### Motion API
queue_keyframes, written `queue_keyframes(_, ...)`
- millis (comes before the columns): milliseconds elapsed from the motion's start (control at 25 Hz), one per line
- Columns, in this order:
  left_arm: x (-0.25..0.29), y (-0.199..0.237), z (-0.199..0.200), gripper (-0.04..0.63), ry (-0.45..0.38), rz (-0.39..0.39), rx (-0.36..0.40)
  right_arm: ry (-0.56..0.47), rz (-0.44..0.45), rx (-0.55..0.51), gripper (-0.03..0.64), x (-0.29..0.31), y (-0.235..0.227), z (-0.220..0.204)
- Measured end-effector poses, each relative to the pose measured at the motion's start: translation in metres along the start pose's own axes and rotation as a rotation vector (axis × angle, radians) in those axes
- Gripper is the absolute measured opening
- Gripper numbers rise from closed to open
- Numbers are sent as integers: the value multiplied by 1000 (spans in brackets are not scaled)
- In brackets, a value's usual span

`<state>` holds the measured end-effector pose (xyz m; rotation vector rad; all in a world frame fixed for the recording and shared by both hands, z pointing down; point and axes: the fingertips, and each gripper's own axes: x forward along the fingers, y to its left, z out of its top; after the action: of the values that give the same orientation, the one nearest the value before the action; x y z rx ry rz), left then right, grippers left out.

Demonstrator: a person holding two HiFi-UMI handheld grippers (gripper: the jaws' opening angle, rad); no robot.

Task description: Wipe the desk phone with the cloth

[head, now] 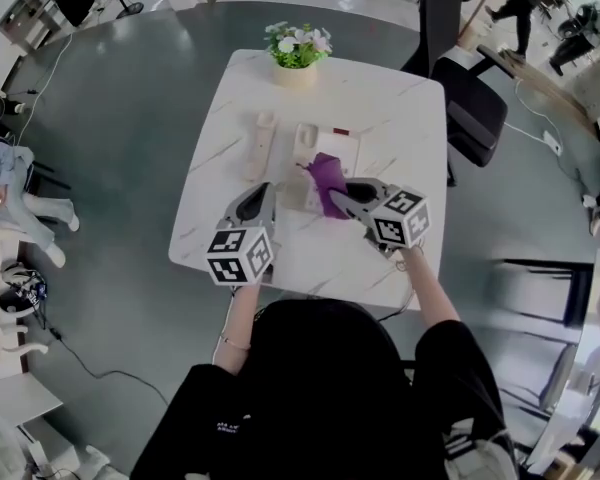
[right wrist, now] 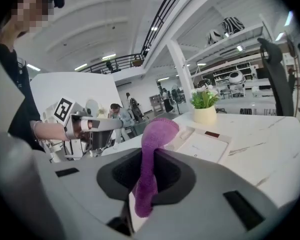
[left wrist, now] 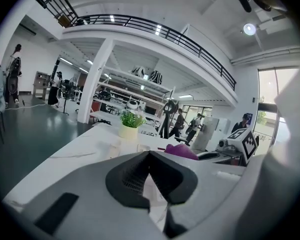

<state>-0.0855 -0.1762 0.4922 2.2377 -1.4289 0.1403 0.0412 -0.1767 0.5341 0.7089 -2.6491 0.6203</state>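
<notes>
Desk phone [head: 330, 150] sits mid-table on the white marble table [head: 390, 108], base flat. The handset [head: 263, 143] is off the cradle and lies on the tabletop just left of the base, roughly parallel to it. The right gripper view shows the base beyond the jaws, with a small dark red patch on its top edge.

Cloth [head: 326, 180] is purple and pinched in the right gripper [head: 338, 196]. That gripper's own view shows both pads clamped on a fold of it. The fabric humps up above the jaws and a short tail hangs down between them. From the head view the free end reaches the near edge of the phone base. Can't tell if it's actually touching the phone or just above it.

Left gripper [head: 264, 194] has its jaws together with nothing gripped. Its own view shows only a thin sliver of pale tabletop below the tips. The tips are near the front left of the base, just below the handset, and point toward the far side of the table. The two grippers are side by side, angled in toward each other, with the cloth between them.

Flower pot [head: 297, 56] with green and white blooms stands at the far edge of the table, well apart from the phone. A black office chair [head: 475, 103] is beside the far right corner.
</notes>
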Motion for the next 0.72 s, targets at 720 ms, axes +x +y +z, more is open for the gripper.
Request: queue_keyframes(720,32,-5,5,-3,23,-27,18,-234,-487,-54,37,3,-79,73)
